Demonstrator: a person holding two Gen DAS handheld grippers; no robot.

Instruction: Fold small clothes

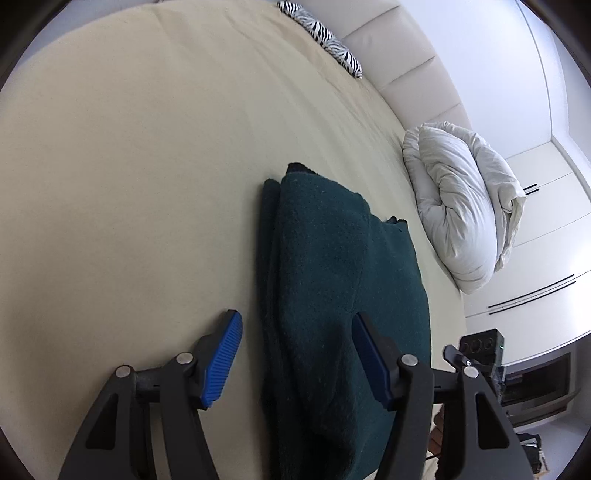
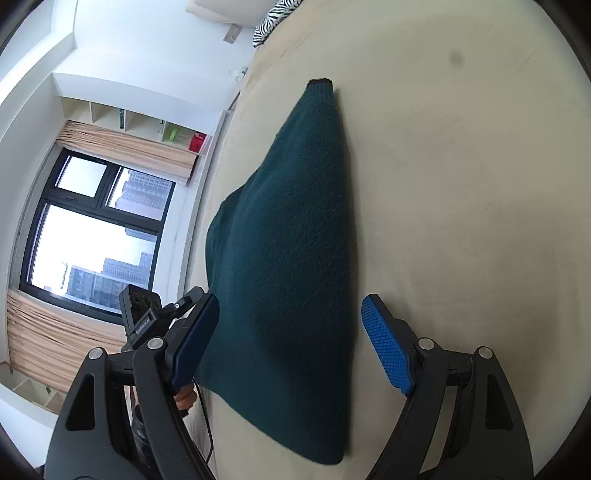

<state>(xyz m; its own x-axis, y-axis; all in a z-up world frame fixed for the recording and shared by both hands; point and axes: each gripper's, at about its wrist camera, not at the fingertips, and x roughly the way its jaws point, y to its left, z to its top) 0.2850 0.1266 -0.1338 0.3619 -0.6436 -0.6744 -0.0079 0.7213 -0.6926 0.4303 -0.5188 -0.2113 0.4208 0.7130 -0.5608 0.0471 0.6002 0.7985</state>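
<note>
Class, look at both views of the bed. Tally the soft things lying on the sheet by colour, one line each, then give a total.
Dark green: 1, the sweater
White: 1, the duvet
Zebra-striped: 1, the pillow
Total: 3

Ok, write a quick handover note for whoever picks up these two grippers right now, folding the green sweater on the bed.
Left hand-held gripper: open, holding nothing, jaws astride the near part of the sweater.
Right hand-held gripper: open, holding nothing, also over the sweater's near end.
Dark green sweater: lies on the beige bed, already folded lengthwise into a narrow layered strip, cuff at the far end.
White duvet is bunched at the bed's edge, apart from the sweater.
Left: probably fold the strip crosswise and tidy it.
</note>
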